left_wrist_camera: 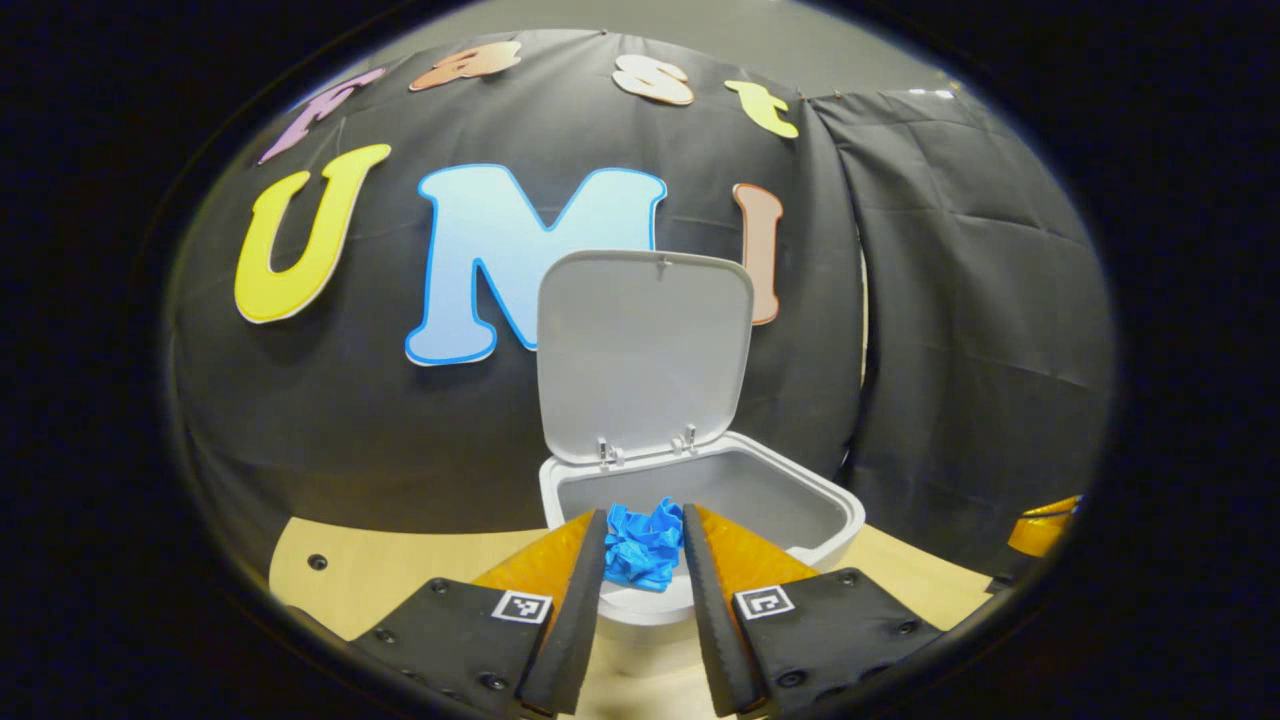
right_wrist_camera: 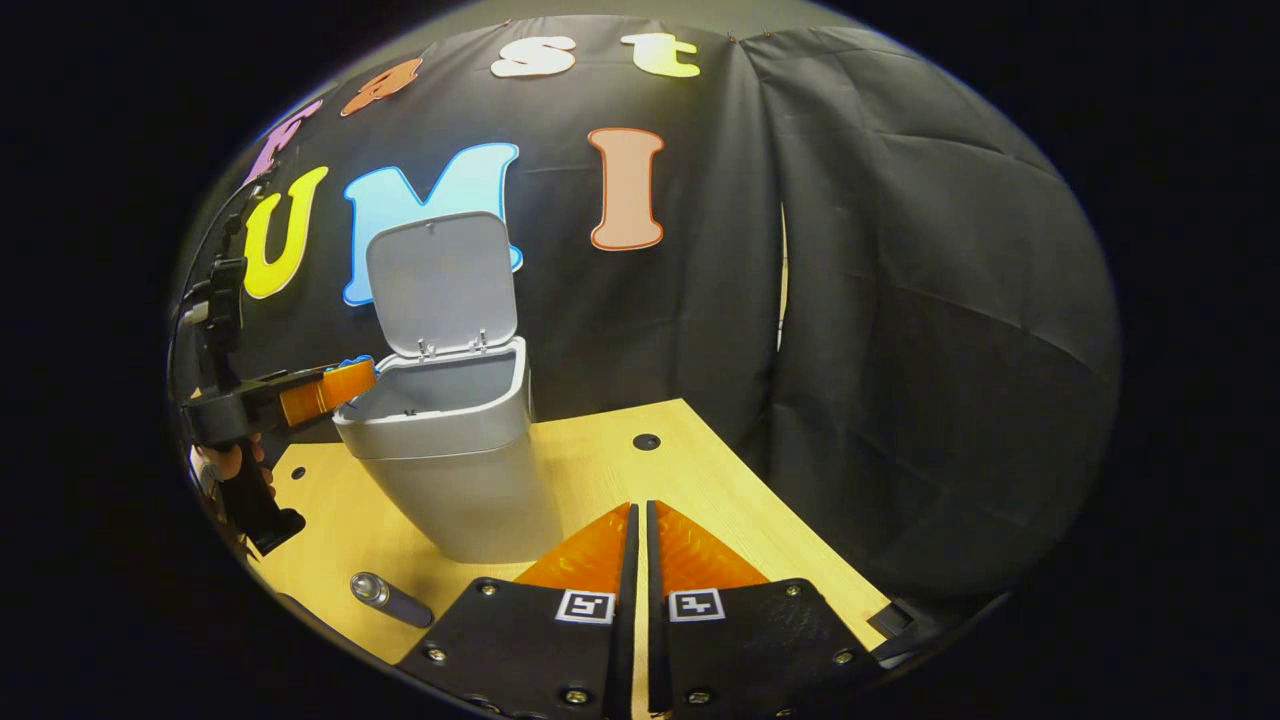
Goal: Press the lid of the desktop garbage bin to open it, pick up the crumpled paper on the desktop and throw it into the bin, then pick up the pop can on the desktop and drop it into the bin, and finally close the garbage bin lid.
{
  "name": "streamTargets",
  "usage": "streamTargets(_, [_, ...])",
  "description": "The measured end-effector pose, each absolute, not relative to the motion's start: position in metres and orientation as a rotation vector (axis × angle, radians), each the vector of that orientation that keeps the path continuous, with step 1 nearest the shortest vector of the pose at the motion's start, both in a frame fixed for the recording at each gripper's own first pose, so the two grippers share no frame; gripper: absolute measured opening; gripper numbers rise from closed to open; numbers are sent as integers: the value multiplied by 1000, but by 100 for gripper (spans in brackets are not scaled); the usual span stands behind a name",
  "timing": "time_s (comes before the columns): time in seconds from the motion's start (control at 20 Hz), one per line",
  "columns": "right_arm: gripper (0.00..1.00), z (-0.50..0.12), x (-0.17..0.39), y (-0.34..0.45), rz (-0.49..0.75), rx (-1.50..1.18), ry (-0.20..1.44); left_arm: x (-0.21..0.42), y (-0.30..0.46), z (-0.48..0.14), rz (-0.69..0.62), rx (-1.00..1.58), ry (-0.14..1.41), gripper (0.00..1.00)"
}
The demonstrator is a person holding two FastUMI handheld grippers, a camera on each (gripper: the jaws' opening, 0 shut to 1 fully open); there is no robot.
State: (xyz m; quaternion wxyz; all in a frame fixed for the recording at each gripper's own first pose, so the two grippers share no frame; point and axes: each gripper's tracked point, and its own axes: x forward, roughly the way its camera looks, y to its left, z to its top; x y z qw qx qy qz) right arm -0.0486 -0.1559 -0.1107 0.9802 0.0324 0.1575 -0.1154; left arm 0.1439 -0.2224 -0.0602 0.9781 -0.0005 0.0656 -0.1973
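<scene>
Left gripper view: left gripper [left_wrist_camera: 645, 555] pinches the crumpled paper [left_wrist_camera: 643, 543] at the bin [left_wrist_camera: 800, 520] rim, six o'clock — release next, I judge; right gripper [right_wrist_camera: 640, 545] closed, empty.

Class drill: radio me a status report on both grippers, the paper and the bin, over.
Left hand-held gripper shut on crumpled paper at bin rim. Lid up. Right hand-held gripper shut, empty. Pop can lying on desktop.

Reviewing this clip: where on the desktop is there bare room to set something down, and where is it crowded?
Bare desktop lies right of the garbage bin, out to the wall cloth. The bin's left is crowded: the left gripper holds the crumpled paper at the bin's rim, and the pop can lies on the desktop in front.
</scene>
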Motion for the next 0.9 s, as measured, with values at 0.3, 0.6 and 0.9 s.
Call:
streamTargets(0.3, [6,-116,-53,-170,-257,76,332,155,-231,-70,-379,28,145,55])
streamTargets(0.6, [6,-121,-60,-181,-284,92,344,159,-235,-74,-371,34,148,50])
streamTargets(0.9, [6,-123,-65,-186,-298,107,349,159,-235,-75,-364,31,149,55])
